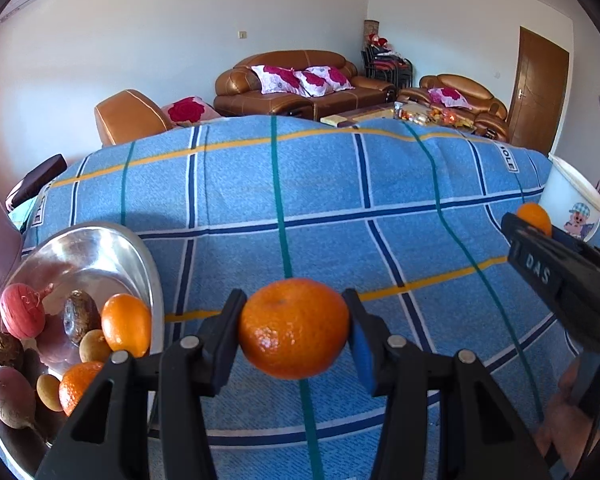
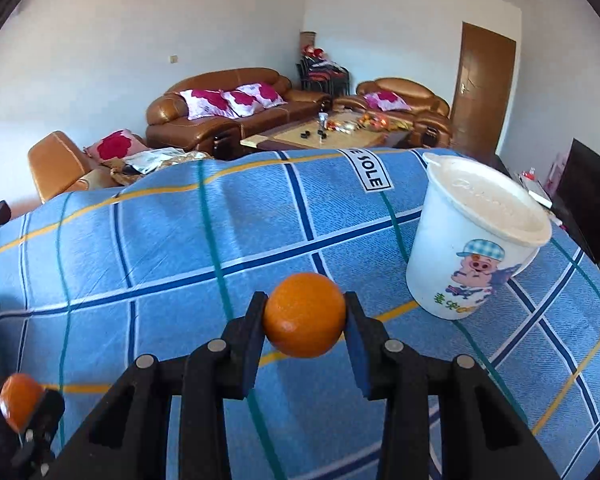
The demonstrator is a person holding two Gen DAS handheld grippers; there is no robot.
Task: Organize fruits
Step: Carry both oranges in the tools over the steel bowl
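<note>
Both tongs are loaded: my left gripper (image 1: 294, 330) is clamped on a mandarin (image 1: 294, 328), pads pressed to its two sides, and my right gripper (image 2: 305, 322) has a smaller orange (image 2: 305, 316) pinched between its jaws, which have just about finished closing on it. Each fruit hangs clear above the table rather than resting on it, which I read as both being mid-carry. Working down from the biggest thing, the blue checked cloth (image 1: 320, 184) covers the whole table and gives a soft, slightly rumpled surface, so a round fruit set down loose might roll. On my left sits the metal bowl (image 1: 100, 248), holding a mixed heap: a pink-red fruit (image 1: 22, 310), a dark wrinkled fruit (image 1: 80, 316), another orange (image 1: 126, 324) against the rim and some small tan round fruits (image 1: 94, 346). It seems to be the source pile, since everything is jumbled there. On my right the white tub (image 2: 472, 256) with a cartoon pig stands upright on the cloth, a lid seated on top. In the left view my right gripper (image 1: 534, 220) shows just beside that tub, so I judge the citrus is meant to be grouped near it. With the lid on, nothing can drop inside yet, and I cannot tell what it holds.
</note>
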